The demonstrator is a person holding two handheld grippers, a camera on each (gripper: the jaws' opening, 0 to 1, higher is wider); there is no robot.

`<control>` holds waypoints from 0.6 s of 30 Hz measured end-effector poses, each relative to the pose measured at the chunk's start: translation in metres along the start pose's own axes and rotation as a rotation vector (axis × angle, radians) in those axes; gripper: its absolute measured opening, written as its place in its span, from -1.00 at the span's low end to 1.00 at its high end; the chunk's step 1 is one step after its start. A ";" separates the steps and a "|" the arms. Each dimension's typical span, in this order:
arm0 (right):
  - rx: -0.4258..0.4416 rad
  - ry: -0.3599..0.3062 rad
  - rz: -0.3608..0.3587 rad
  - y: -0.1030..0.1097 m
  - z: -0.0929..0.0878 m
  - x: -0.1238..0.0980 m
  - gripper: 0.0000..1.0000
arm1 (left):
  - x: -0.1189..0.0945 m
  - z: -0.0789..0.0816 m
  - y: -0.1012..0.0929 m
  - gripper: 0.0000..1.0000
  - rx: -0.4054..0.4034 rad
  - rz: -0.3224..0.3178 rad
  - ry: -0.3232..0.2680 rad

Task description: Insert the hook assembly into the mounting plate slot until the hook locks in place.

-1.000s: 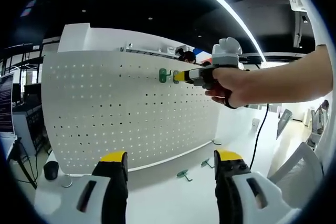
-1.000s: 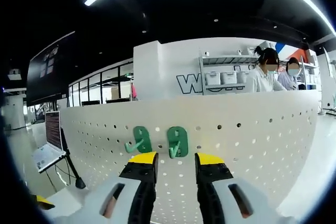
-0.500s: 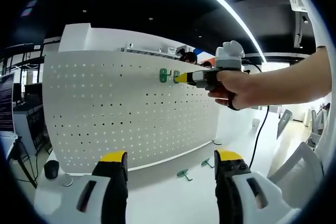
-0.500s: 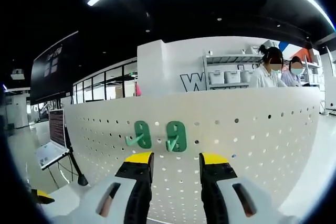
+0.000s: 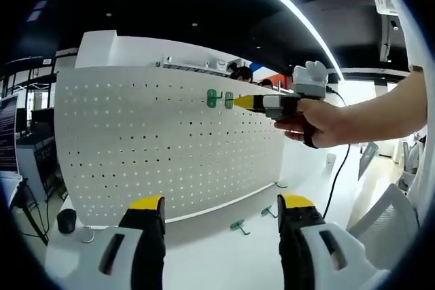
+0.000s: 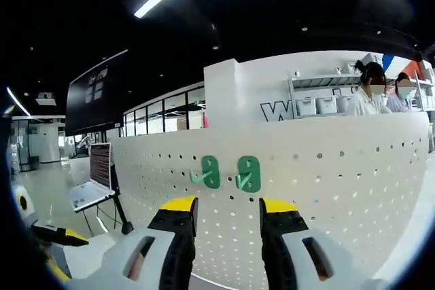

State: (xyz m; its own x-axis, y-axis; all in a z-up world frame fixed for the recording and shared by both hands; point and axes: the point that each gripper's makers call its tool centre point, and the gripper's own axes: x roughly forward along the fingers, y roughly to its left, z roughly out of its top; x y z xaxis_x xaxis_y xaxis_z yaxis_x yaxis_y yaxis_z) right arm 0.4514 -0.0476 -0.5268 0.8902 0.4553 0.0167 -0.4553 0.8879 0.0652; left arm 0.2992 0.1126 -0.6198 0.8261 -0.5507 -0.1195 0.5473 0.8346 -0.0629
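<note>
Two green hooks (image 6: 230,172) hung on the pegboard (image 6: 326,188); right gripper (image 6: 228,208) (jaws apart, empty) faced them.

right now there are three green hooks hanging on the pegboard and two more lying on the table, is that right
Not quite: two green hooks hang on the pegboard, not three, as the right gripper view shows. The two more hooks lying on the table are correct.
</note>
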 end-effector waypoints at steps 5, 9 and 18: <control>-0.008 0.003 0.035 0.002 -0.007 -0.012 -0.28 | -0.001 0.000 0.004 0.38 -0.003 0.010 -0.003; -0.014 0.007 0.065 0.006 -0.010 -0.022 -0.27 | -0.002 0.002 0.005 0.38 0.003 0.009 -0.006; -0.038 0.023 0.107 0.012 -0.023 -0.047 -0.19 | -0.005 0.006 0.010 0.39 -0.001 0.018 -0.018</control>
State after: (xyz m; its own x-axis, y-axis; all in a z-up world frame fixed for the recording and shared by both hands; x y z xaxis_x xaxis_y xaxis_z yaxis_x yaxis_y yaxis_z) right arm 0.4039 -0.0572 -0.5497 0.8363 0.5483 -0.0019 -0.5480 0.8360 0.0267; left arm 0.3014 0.1237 -0.6137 0.8380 -0.5359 -0.1027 0.5324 0.8443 -0.0616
